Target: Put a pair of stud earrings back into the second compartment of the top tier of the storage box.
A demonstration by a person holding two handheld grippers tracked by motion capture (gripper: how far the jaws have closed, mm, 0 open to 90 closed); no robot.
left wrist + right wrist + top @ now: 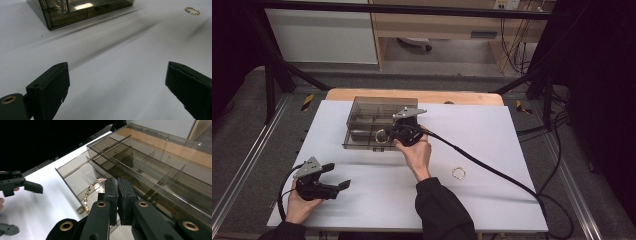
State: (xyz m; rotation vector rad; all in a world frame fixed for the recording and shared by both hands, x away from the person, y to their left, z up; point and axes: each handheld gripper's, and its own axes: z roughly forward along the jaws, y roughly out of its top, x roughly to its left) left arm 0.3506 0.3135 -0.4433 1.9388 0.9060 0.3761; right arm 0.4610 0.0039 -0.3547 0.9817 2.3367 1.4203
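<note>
Two bracelets in play, one carried, one waiting. High view: right gripper (pixel 388 134) reaches over the open drawer of the box (pixel 362 107), jaws closed on a gold bracelet (pixel 381 136) that hangs at the drawer's near-right corner; likely held by its edge so it can drop flat into a compartment. Second bracelet (pixel 458 173) lies on the white sheet (pixel 492 150), well apart, right of the person's forearm, probably next to go. Left gripper (pixel 339 176) rests low at the near-left, jaws apart, holding nothing, parked clear of the work. Left gripper view: both black jaws spread wide over bare sheet; box (pixel 65 15) ahead at top, second bracelet (pixel 192 10) far off at top right. Right gripper view: jaws pressed together, pinching the bracelet (pixel 91 192) on its rim, the loop dangling leftward over the drawer's (pixel 72 173) divided compartments, not yet set down; left gripper (pixel 33 187) shows at the left edge.
</note>
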